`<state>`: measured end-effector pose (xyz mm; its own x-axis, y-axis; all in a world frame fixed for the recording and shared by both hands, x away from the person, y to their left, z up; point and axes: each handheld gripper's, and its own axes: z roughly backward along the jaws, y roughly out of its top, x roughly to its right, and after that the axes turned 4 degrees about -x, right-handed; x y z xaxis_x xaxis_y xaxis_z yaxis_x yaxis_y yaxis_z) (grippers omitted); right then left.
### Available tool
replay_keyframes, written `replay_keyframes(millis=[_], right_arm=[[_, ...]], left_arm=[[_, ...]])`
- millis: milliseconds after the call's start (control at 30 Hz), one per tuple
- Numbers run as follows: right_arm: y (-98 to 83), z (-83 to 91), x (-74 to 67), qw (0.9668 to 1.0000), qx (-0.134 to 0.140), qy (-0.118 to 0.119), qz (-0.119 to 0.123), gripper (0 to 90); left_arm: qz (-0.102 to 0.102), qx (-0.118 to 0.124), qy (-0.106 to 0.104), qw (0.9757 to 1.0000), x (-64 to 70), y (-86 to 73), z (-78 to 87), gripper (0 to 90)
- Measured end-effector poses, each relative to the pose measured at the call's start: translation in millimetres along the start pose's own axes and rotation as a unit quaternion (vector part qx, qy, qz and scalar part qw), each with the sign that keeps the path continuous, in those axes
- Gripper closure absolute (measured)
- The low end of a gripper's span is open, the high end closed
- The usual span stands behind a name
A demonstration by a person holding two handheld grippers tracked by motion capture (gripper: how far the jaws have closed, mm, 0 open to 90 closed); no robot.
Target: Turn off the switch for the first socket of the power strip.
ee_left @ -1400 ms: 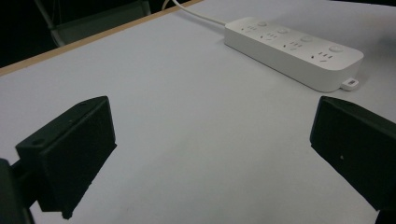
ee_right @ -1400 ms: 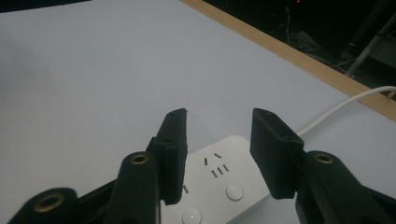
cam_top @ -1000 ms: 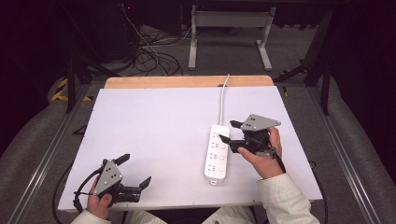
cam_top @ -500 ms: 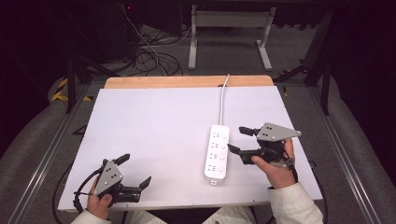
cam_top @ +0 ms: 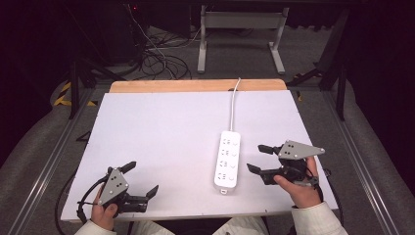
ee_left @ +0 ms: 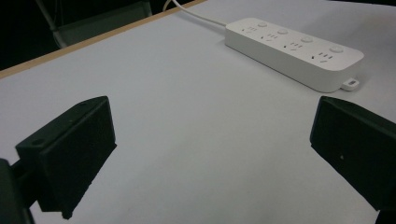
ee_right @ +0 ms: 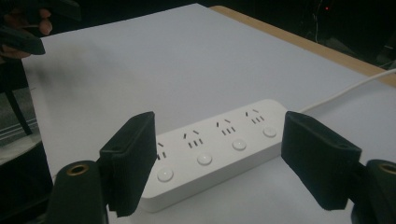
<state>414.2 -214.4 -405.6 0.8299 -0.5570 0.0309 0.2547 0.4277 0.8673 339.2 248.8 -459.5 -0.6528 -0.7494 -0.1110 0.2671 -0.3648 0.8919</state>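
A white power strip (cam_top: 228,159) with four sockets and four buttons lies flat on the right half of the white table (cam_top: 161,132). Its white cord (cam_top: 236,100) runs off over the far edge. My right gripper (cam_top: 254,157) is held just right of the strip, open, jaws pointing left at it with nothing between them. The right gripper view has the strip (ee_right: 219,140) lying across the gap of the open right gripper (ee_right: 215,163). My left gripper (cam_top: 142,178) rests open near the front left corner. In the left gripper view the strip (ee_left: 294,51) lies far ahead of the left gripper (ee_left: 210,154).
A wooden strip (cam_top: 195,86) borders the table's far edge. Behind it, tangled cables (cam_top: 151,58) lie on the floor next to a grey metal stand (cam_top: 240,24). Metal rails (cam_top: 54,156) flank the table. The other hand (ee_right: 23,28) appears top left in the right gripper view.
My right gripper has drawn back to the right, from over the power strip's edge to clear of it. The strip and the left gripper have stayed put.
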Motion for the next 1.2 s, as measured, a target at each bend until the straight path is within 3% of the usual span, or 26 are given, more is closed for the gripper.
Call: replay_keyframes(millis=[67,300,467,800,933,1200], right_arm=[[-6.9,1.0,1.0,1.0,-0.001,0.001,-0.008,26.0],[-26.3,1.7,0.9,0.9998,0.011,-0.012,0.006,19.8],[-39.2,2.2,2.3,0.9996,0.02,-0.018,0.001,13.4],[-64.0,0.3,12.4,0.9997,0.011,-0.016,-0.015,7.1],[-70.6,-2.4,12.0,0.9995,-0.006,-0.028,-0.013,6.8],[-82.4,-9.0,9.6,0.999,-0.024,-0.03,-0.025,6.6]], left_arm=[[0.0,-0.001,0.0,1.0,0.0,0.0,-0.1,0.6],[0.0,-0.001,0.001,1.0,0.0,-0.1,-0.2,0.6],[0.0,-0.001,0.001,1.0,0.1,0.0,-0.2,0.6],[-0.001,0.0,0.001,1.0,-0.2,-0.2,-0.2,0.6],[-0.001,0.002,0.0,1.0,-0.2,-0.3,-0.1,0.6],[-0.008,0.003,0.001,1.0,-0.4,-0.5,-0.1,0.6]])
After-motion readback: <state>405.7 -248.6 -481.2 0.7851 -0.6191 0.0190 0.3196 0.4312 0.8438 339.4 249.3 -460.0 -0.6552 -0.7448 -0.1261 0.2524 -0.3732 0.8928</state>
